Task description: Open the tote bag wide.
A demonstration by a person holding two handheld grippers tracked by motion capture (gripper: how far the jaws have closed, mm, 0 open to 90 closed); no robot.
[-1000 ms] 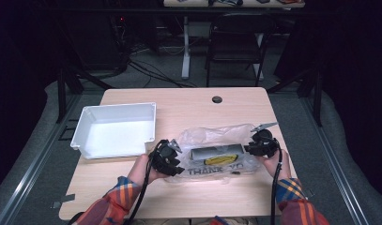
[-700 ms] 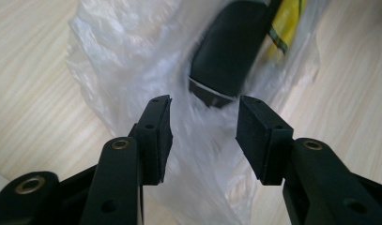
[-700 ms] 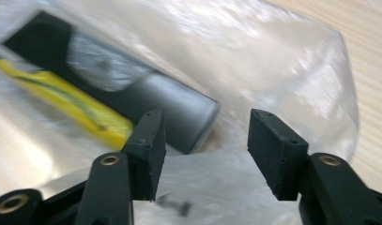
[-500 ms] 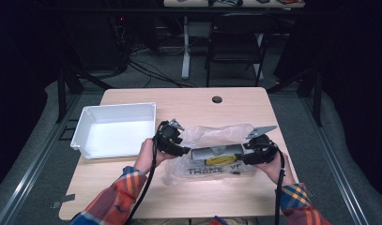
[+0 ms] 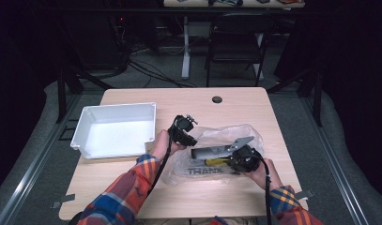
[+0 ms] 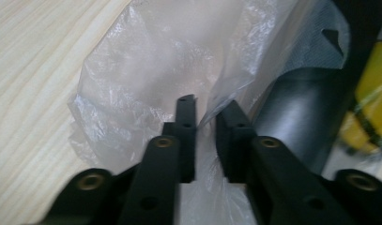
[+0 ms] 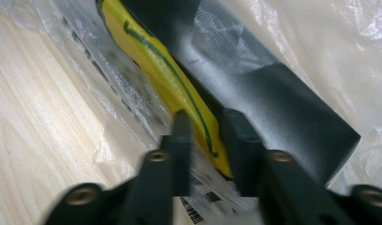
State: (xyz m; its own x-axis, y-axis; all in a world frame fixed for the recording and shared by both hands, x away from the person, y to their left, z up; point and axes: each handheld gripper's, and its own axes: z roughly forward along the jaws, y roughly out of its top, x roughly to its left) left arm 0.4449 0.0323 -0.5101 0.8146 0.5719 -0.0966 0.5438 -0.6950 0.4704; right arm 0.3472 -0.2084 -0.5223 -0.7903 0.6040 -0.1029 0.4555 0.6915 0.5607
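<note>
A clear plastic bag [image 5: 226, 135] with dark lettering lies on the wooden table [image 5: 179, 98]. Inside are a dark grey box [image 5: 211, 152] and a yellow item [image 5: 216, 161]. My left gripper [image 5: 192, 139] is at the bag's far left edge. Its jaws have just been closing, and a fold of bag film [image 6: 141, 61] is pinched between them in my left gripper [image 6: 205, 110], beside the grey box [image 6: 301, 112]. My right gripper [image 5: 230, 162] is at the bag's near right. Its jaws have just been closing too, over film covering the yellow item [image 7: 151, 56], in my right gripper [image 7: 207, 119].
An empty white tray [image 5: 118, 107] stands at the table's left, close to the left hand. A small black round cap [image 5: 217, 99] sits near the far edge. Chairs and cables lie on the dark floor beyond the table.
The left hand has moved away from me and to the right, to the bag's far edge. The right hand has come nearer and leftward. The bag has bunched up between them.
</note>
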